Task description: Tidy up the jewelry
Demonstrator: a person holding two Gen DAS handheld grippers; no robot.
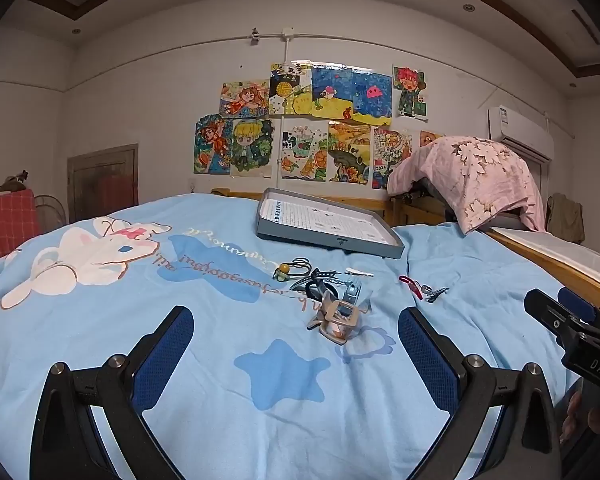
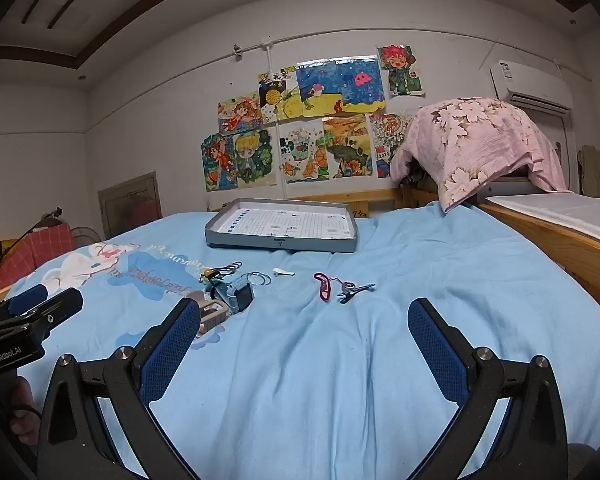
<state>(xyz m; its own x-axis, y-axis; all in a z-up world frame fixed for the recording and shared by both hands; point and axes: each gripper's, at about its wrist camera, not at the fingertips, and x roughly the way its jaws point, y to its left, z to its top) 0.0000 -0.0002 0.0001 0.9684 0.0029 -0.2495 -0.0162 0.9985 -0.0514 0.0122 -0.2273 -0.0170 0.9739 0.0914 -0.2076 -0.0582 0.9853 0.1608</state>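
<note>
A pile of hair clips and jewelry (image 1: 332, 296) lies on the blue bedspread, with a beige claw clip (image 1: 338, 320) nearest. It shows in the right wrist view too (image 2: 228, 292). A red clip (image 2: 323, 285) and a small dark clip (image 2: 354, 290) lie to its right, a white clip (image 2: 283, 272) behind. A grey tray (image 1: 328, 240) with a white gridded liner sits beyond them (image 2: 280, 242). My left gripper (image 1: 296, 340) is open above the bed, just short of the pile. My right gripper (image 2: 304, 332) is open, short of the red clip.
A pink floral cloth (image 1: 472, 176) covers something at the back right. A wooden bed rail (image 2: 560, 240) runs along the right side. Drawings hang on the far wall (image 1: 312, 128). A red checked cloth (image 1: 8, 220) hangs at the far left.
</note>
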